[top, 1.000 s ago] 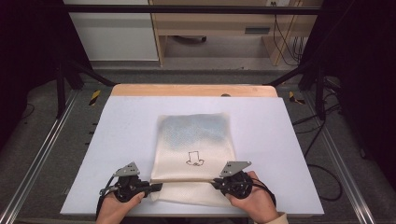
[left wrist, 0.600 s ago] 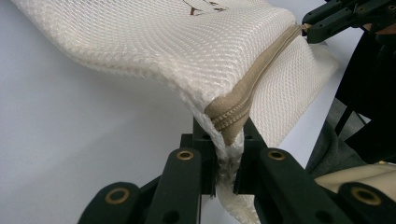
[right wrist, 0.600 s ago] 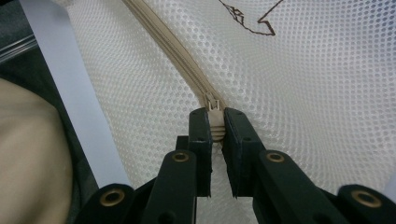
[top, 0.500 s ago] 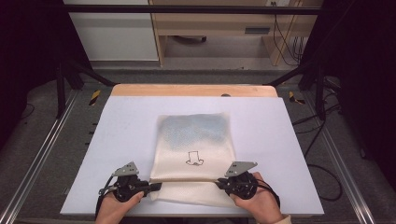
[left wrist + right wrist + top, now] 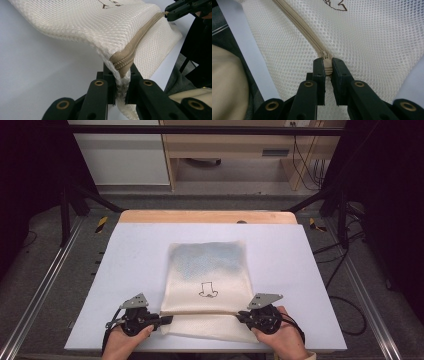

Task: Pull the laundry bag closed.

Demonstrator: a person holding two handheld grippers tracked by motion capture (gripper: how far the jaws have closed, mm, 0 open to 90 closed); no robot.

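White tabletop [image 5: 130,270], mesh bag [image 5: 207,280] at frame centre. Left gripper [image 5: 121,82] jaws clamped on bag's zipper end; right gripper [image 5: 327,75] jaws clamped on zipper pull [image 5: 326,65].

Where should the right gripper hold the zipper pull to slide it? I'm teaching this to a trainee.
Grip the beige zipper pull by its flat tab, jaws on either face, coming from the mesh bag's right end along the zipper line. The right gripper holds it this way.

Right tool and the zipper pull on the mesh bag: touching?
Touching. The right gripper view shows the right tool with its jaws closed on the beige zipper pull of the mesh bag, with no gap on either side.
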